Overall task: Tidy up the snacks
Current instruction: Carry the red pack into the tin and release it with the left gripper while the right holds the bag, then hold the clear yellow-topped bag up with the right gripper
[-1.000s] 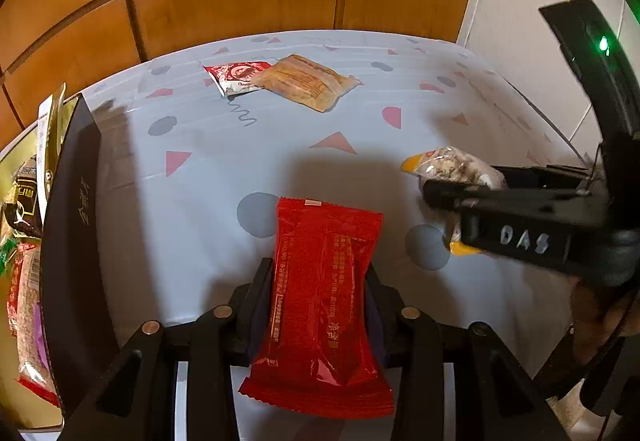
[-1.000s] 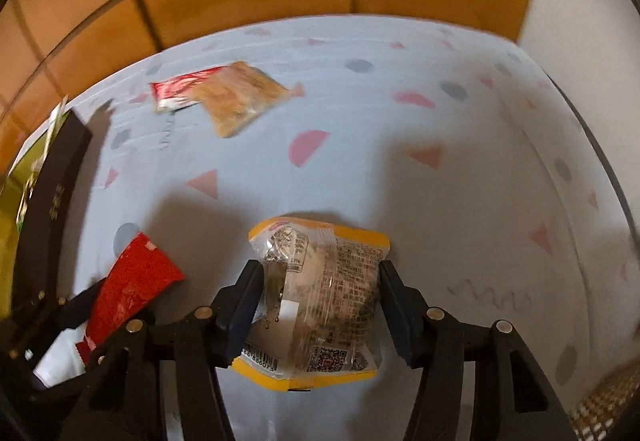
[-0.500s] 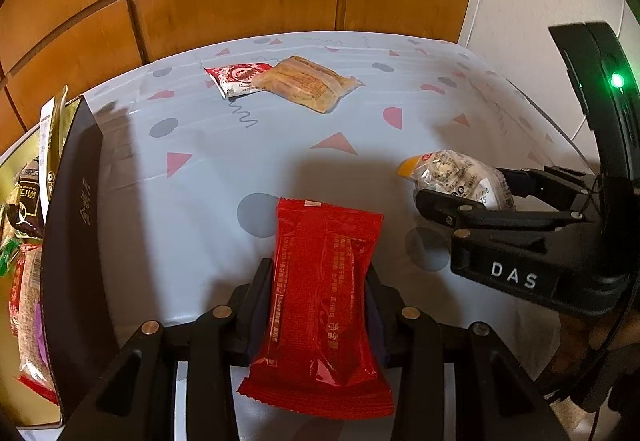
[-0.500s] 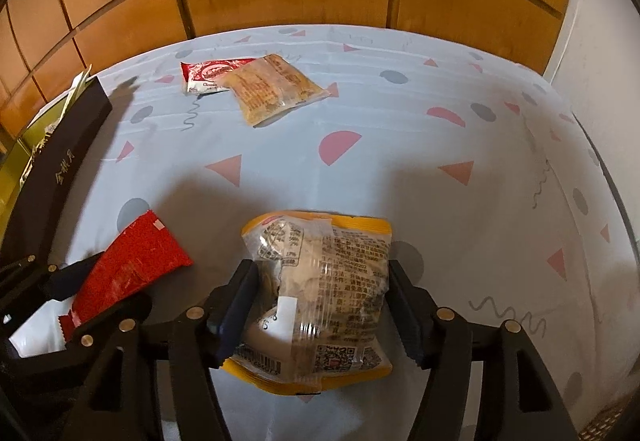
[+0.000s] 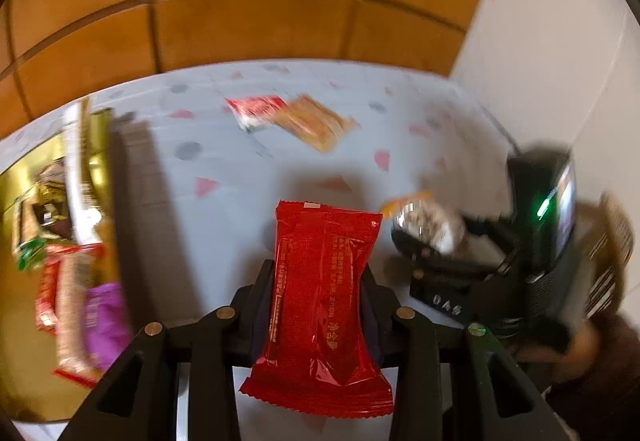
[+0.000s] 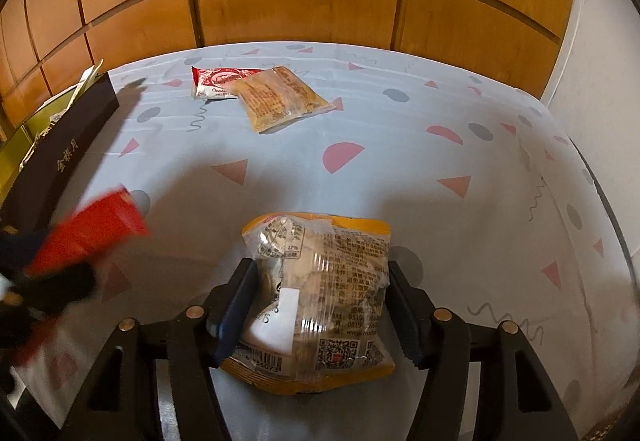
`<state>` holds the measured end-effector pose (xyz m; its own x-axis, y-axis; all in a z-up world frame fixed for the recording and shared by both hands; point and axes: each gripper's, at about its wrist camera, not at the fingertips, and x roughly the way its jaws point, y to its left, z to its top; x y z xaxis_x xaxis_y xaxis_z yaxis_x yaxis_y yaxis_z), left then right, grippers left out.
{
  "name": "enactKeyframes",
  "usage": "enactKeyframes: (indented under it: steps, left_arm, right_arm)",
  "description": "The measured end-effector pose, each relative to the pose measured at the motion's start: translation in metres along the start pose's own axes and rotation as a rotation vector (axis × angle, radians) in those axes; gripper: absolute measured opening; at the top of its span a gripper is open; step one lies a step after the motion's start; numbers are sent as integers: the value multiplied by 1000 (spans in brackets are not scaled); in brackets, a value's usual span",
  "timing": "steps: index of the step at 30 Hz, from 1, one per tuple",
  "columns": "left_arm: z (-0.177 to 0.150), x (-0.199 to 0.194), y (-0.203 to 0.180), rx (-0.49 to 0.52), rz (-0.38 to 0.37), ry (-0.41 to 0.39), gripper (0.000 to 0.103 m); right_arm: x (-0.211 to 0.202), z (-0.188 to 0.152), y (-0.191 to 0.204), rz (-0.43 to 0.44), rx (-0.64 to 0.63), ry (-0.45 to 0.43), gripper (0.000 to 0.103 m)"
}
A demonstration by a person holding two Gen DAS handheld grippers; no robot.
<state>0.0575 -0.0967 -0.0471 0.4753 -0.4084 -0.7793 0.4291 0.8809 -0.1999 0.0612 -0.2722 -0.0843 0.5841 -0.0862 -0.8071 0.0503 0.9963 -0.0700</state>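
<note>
1. The left gripper [image 5: 320, 277], at the bottom centre of the left wrist view, is clamped on a red snack packet [image 5: 320, 305]; both fingers press the packet's long sides and it stands lengthwise up the middle of the frame, lifted above the cloth.
2. The right gripper [image 6: 318, 293], at the bottom centre of the right wrist view, is clamped on a clear packet with yellow ends [image 6: 320, 297], its printed label and barcode facing the camera.
3. In the left wrist view the right gripper shows blurred at centre right, a green light on its body, with the yellow-ended packet between its fingers just right of the red packet's top corner.
4. In the right wrist view the red packet appears as a blurred red shape at the left edge, near the box.
5. Both packets hang over a pale blue tablecloth [image 6: 400, 113] printed with pink triangles and grey dots.
6. Toward the upper middle of the cloth lie a red-and-white sachet [image 6: 218, 81] and an orange-brown biscuit packet [image 6: 280, 97], the biscuit packet overlapping the sachet's right end.
7. At the left edge stands a dark box with a gold lining [image 6: 60, 145]; the left wrist view shows several snack packets [image 5: 72, 305] inside it, including a purple one.
8. Wooden panelling [image 6: 300, 1] fills the top of both views.
</note>
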Motion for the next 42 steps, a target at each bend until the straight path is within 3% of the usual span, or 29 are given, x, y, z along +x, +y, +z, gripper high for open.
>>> enactKeyframes:
  steps: [5,10,13,18,29,42]
  left_arm:
    - [12,-51,55,-190,-1,-61,38]
    - [2,-82,132,-382,119,-97,38]
    - [-15,-87,180,-504,204,-74,38]
    - [-33,-81,224,-628,259,-11,39]
    - [-24,-56,238,-626,315,32,43]
    - [-35,-93,200,-541,460,-91,43]
  right_arm:
    - [0,0,0,-2,-1,-1,64]
    - [-1,-1,0,-3,1,-7,64]
    - [0,-1,0,-3,2,-8,64]
    - [0,-1,0,-1,5,-8,64]
    - [0,-1,0,-3,10,-10,64]
    - [0,-1,2,-26,8,-13,64]
